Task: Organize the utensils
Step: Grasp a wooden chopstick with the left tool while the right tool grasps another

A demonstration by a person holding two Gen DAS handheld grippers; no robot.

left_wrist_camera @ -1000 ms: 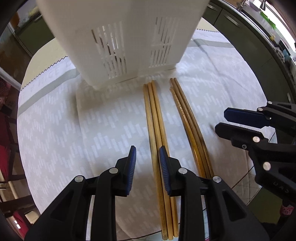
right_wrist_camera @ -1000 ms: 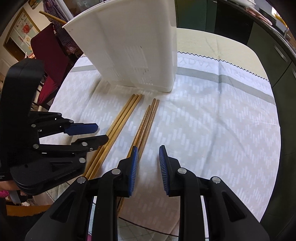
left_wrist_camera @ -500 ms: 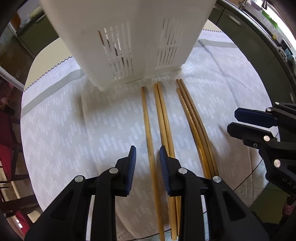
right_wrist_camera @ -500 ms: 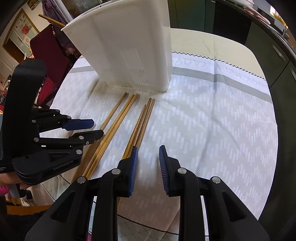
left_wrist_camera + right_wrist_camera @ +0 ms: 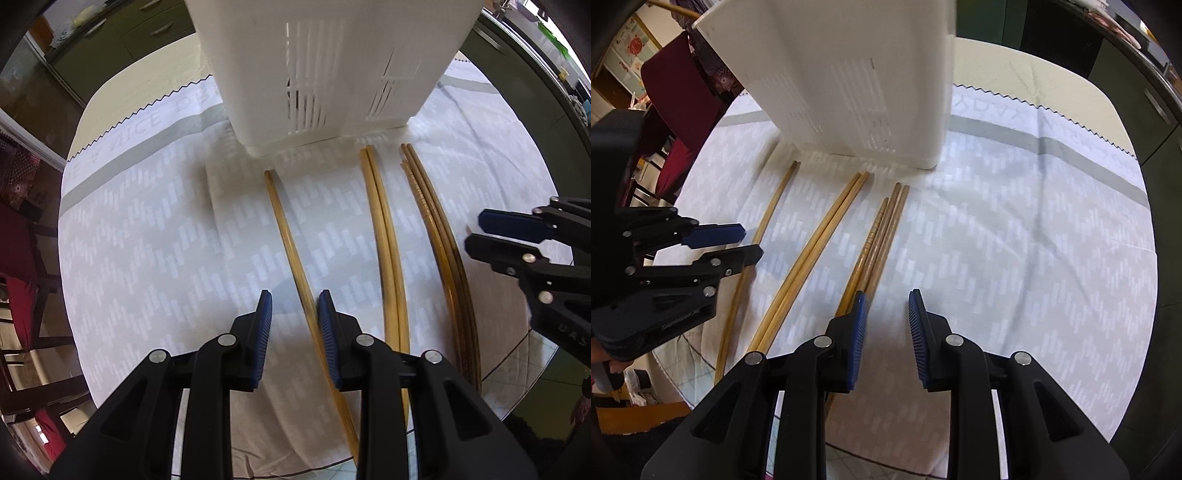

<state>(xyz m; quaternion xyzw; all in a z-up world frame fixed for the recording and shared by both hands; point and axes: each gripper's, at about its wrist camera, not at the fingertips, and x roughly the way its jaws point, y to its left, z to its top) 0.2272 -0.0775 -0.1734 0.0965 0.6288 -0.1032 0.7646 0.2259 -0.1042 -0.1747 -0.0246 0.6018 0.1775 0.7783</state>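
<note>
**Chopsticks laid out before the white basket**

Pointed steeply down at the worktop (image 5: pixel 110 236), covered by a white patterned cloth (image 5: pixel 1015 258). Stood at the far side: a white slotted basket (image 5: pixel 325 66), upright on the cloth.

Lay in front of it, three groups of wooden chopsticks, all running from the basket toward the near edge. Farthest left, a single chopstick (image 5: pixel 288 240), well apart from the rest. In the middle, a pair of chopsticks (image 5: pixel 384 236), touching side by side. On the right, a darker bundle of chopsticks (image 5: pixel 439 236), packed together.

Left gripper (image 5: pixel 293 325): jaws parted a little, empty, hovering over the single chopstick, which passed just beside the right-hand pad without being pinched.

Right gripper (image 5: pixel 884 325): jaws likewise parted and grasping nothing, with the left-hand pad over the near end of the darker bundle; gap itself over bare cloth.

Visible beyond the worktop: a dark red chair (image 5: pixel 679 85) and green cabinets (image 5: pixel 122 33).
</note>
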